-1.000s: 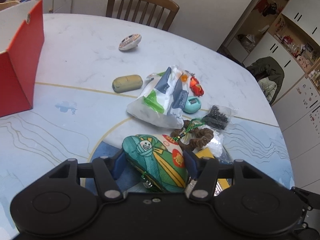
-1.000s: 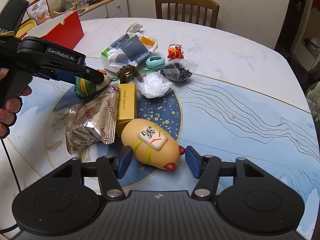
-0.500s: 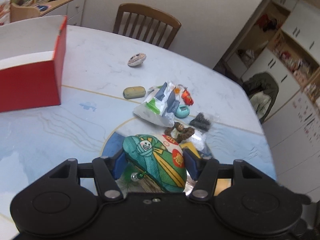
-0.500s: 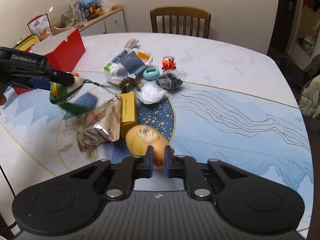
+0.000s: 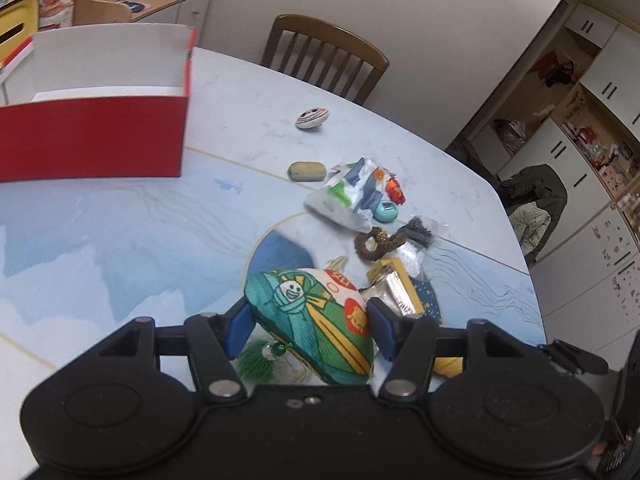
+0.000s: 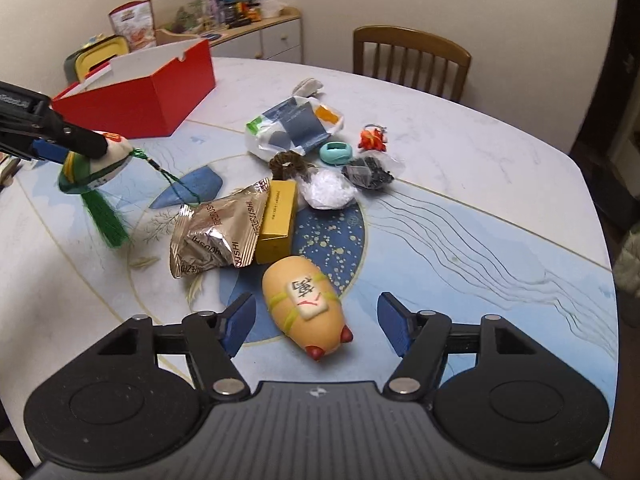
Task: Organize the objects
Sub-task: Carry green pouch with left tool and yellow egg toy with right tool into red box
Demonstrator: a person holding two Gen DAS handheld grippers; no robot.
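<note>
Left claw: the left gripper is clenched on the green pouch, blue pads pressed to both of its sides.
Green pouch: a stuffed cloth piece with a cartoon face and a red round patch, held clear above the table; its green tassel hangs below it on a cord.
Right claw: the right gripper has its jaws opening, pads apart on either side of the tan toy and not pressing on it.
Tan toy: a peach-coloured oblong with yellow bands, a white tile on top and two red nubs, lying on the table near its near edge, on the rim of the dark blue disc printed at the table's middle.
Silver packet: a crinkled foil packet just beyond the toy, touching the yellow box on its right.
Middle pile: brown ring, white clump in clear wrap, bag of black bits, teal holder, orange charm, printed plastic bag, all close together.
Far side: an olive oblong and a patterned oval lie apart from the pile toward the far edge.
Red box: open red box, white inside, at the table's far left corner.
Chair: a wooden chair stands behind the far edge.
</note>
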